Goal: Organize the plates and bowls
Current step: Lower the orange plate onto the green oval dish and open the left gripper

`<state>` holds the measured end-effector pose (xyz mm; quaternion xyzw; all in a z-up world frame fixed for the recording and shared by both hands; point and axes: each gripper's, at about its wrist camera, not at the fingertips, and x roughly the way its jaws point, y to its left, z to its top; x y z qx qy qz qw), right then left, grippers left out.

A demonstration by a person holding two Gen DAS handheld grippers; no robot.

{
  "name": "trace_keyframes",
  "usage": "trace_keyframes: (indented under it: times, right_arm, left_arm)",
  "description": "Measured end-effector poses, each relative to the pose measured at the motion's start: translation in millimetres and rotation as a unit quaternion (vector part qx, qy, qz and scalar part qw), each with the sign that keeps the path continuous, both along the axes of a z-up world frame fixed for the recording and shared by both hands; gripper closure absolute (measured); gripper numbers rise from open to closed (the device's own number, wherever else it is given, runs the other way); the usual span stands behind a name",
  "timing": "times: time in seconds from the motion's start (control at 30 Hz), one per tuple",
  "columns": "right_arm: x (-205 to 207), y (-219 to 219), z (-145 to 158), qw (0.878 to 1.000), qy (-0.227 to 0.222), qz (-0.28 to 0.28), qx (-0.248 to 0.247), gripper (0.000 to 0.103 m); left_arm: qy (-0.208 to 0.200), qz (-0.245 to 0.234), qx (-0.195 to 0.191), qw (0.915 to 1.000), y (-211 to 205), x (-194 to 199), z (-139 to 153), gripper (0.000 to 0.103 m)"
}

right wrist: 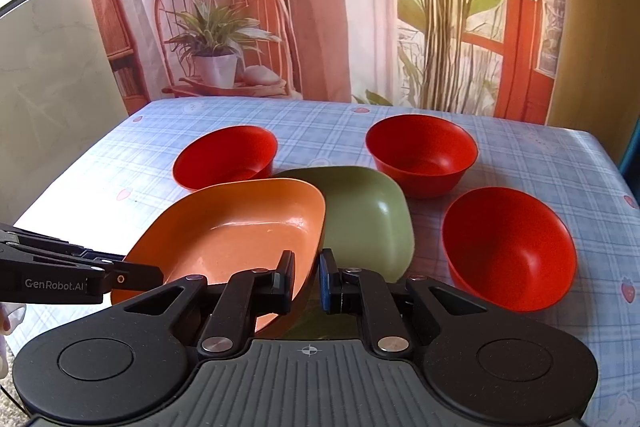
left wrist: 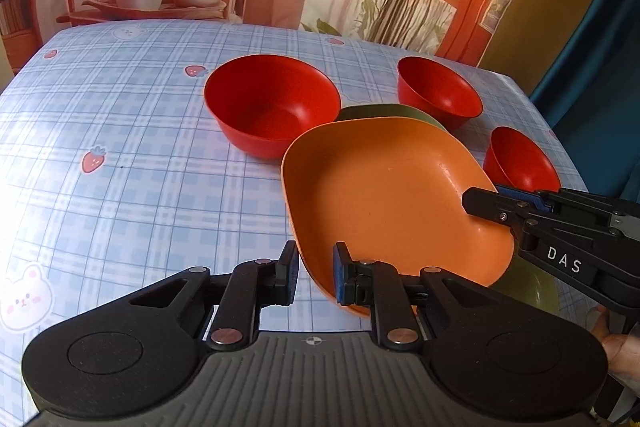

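Observation:
An orange square plate (left wrist: 384, 195) is tilted above a green plate (right wrist: 368, 215) on the table. My left gripper (left wrist: 316, 277) is shut on the orange plate's near left rim. My right gripper (right wrist: 306, 277) is shut on the plate's right rim (right wrist: 308, 259); it shows in the left wrist view (left wrist: 492, 203) at the plate's right edge. The left gripper shows in the right wrist view (right wrist: 136, 277). Three red bowls stand around the plates: a large one (left wrist: 272, 107) at back left, one (left wrist: 438, 95) at back right, one (left wrist: 520, 161) at right.
The table has a blue plaid cloth (left wrist: 120, 147) with strawberry and bear prints. Its far edge meets a printed backdrop (right wrist: 320, 7). The right table edge (right wrist: 616, 179) lies close to the right bowls. A hand (left wrist: 620, 343) holds the right gripper.

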<state>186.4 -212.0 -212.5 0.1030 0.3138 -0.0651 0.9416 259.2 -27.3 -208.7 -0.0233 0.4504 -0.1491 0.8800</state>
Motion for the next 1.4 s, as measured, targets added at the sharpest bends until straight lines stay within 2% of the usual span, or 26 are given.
trace_keyframes:
  times: [0.1, 0.5, 0.83, 0.9, 1.0, 1.07, 1.1, 1.4]
  right_arm:
    - [10.8, -11.3, -3.6, 1.0, 0.009, 0.009, -0.018, 0.091]
    - [44.6, -53.4, -23.0, 0.999, 0.029, 0.007, -0.034, 0.091]
    - [55.6, -51.6, -26.8, 0.996, 0.037, 0.016, -0.082, 0.092]
    - [55.3, -49.6, -27.5, 0.996, 0.036, 0.013, -0.086, 0.092]
    - [53.4, -44.5, -26.1, 0.995, 0.038, 0.009, -0.092, 0.089]
    - [50.8, -40.5, -23.1, 0.994, 0.038, 0.005, -0.101, 0.08]
    - [49.0, -39.2, -20.9, 0.994, 0.037, 0.003, -0.104, 0.079]
    - [27.7, -27.0, -6.4, 0.994, 0.033, -0.004, -0.108, 0.079]
  left_arm:
    - [-0.002, -0.001, 0.004, 1.0, -10.2, 10.9, -1.3, 0.084]
    - [-0.01, -0.007, 0.001, 0.9999, -37.7, 36.3, -9.4, 0.084]
    - [-0.028, -0.015, 0.015, 0.9994, -42.7, 37.9, -11.5, 0.082]
    - [-0.029, -0.012, 0.013, 0.9994, -41.1, 37.1, -10.8, 0.079]
    - [-0.039, -0.004, 0.015, 0.9991, -39.0, 33.7, -7.5, 0.078]
    - [-0.044, -0.002, 0.01, 0.999, -35.9, 32.2, -4.2, 0.072]
    - [-0.047, 0.002, 0.008, 0.9989, -34.3, 32.2, -2.2, 0.067]
    - [-0.053, 0.013, -0.006, 0.9985, -24.8, 21.2, 7.7, 0.066]
